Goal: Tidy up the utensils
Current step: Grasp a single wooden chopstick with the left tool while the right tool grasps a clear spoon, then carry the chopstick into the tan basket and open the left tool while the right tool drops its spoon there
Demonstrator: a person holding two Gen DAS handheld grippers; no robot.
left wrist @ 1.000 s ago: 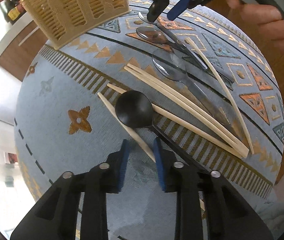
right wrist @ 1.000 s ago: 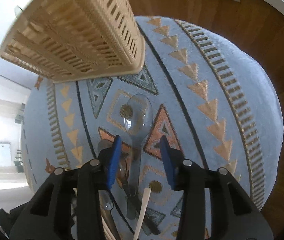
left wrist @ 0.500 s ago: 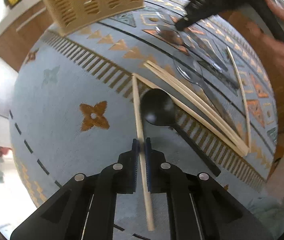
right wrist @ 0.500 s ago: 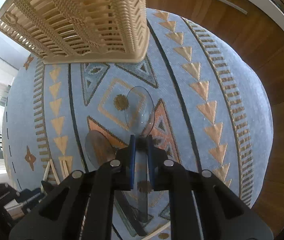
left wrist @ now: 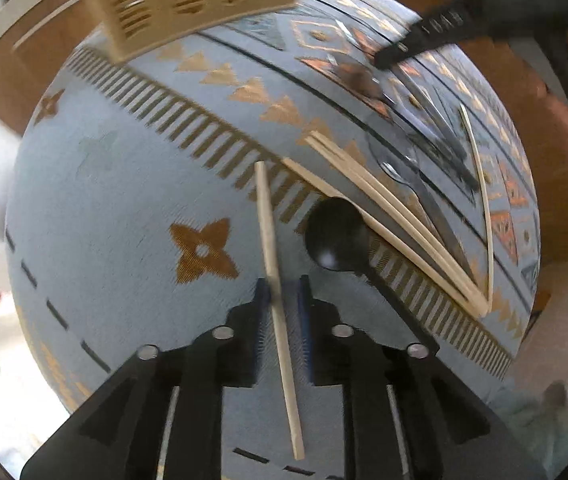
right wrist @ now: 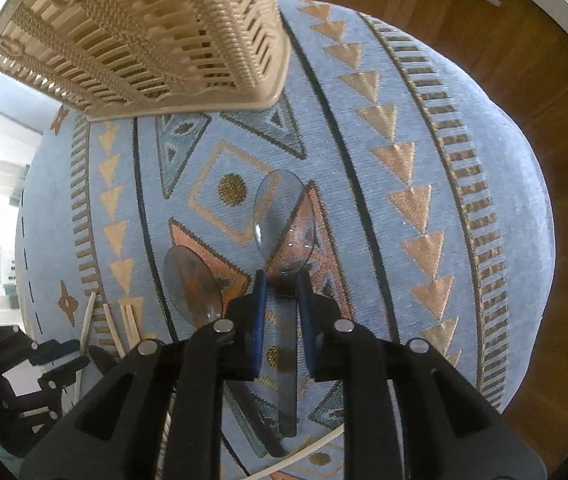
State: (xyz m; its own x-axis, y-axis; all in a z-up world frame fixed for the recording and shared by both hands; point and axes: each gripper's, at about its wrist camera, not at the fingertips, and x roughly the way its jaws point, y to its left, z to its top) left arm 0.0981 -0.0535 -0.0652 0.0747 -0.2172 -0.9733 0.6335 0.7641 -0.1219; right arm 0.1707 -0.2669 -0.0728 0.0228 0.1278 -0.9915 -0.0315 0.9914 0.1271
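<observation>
My left gripper (left wrist: 281,282) is shut on a pale wooden chopstick (left wrist: 268,216) that points away over the blue patterned cloth (left wrist: 115,184). A black spoon (left wrist: 336,236) and several more chopsticks (left wrist: 388,208) lie just to its right. My right gripper (right wrist: 281,278) is shut on the handle of a clear plastic spoon (right wrist: 284,220), whose bowl points toward the beige slatted basket (right wrist: 155,32). A smoky clear spoon (right wrist: 191,284) lies to its left. The basket also shows in the left wrist view (left wrist: 187,0) at the top.
More clear utensils (left wrist: 424,136) and a single chopstick (left wrist: 480,184) lie on the right of the cloth. The right gripper and hand (left wrist: 484,20) show top right in the left wrist view. Wooden floor (right wrist: 504,60) surrounds the cloth.
Both grippers closed, the left on the chopstick and the right on the clear spoon. Both have since lifted a little, and the chopstick now points straight ahead.
</observation>
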